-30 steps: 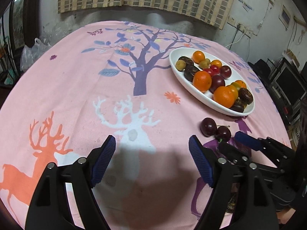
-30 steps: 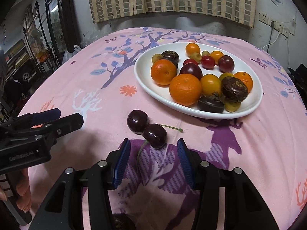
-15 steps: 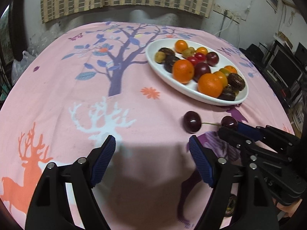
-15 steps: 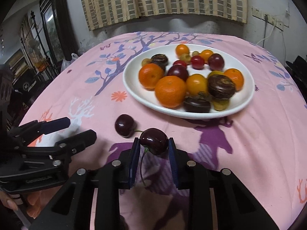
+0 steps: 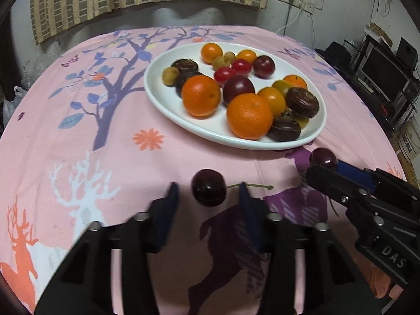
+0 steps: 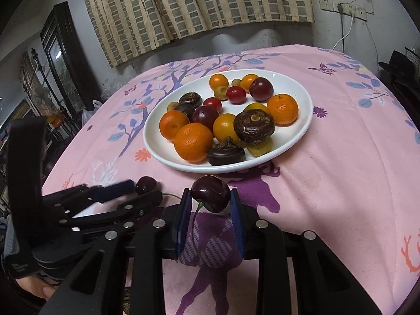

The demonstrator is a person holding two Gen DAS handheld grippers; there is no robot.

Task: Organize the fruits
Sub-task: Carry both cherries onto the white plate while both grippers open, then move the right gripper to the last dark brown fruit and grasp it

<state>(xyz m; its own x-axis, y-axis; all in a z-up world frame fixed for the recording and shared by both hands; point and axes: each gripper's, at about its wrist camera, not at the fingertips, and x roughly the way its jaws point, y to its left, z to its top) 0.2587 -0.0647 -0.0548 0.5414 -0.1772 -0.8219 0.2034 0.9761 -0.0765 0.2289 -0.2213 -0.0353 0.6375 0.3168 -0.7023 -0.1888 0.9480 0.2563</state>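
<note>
A white oval plate holds oranges, plums, cherry tomatoes and dark fruits. My right gripper is shut on a dark cherry, lifted slightly above the pink cloth; it shows in the left wrist view at the right gripper's tips. A second dark cherry with a green stem lies on the cloth. My left gripper is open, its blue pads either side of this cherry and blurred with motion.
The round table carries a pink tablecloth printed with trees and deer. A striped curtain hangs behind. Shelves with electronics stand right of the table; a dark cabinet stands at the left.
My right gripper closed on one cherry and lifted it. My left gripper moved forward to the other cherry and its jaws narrowed around it.
</note>
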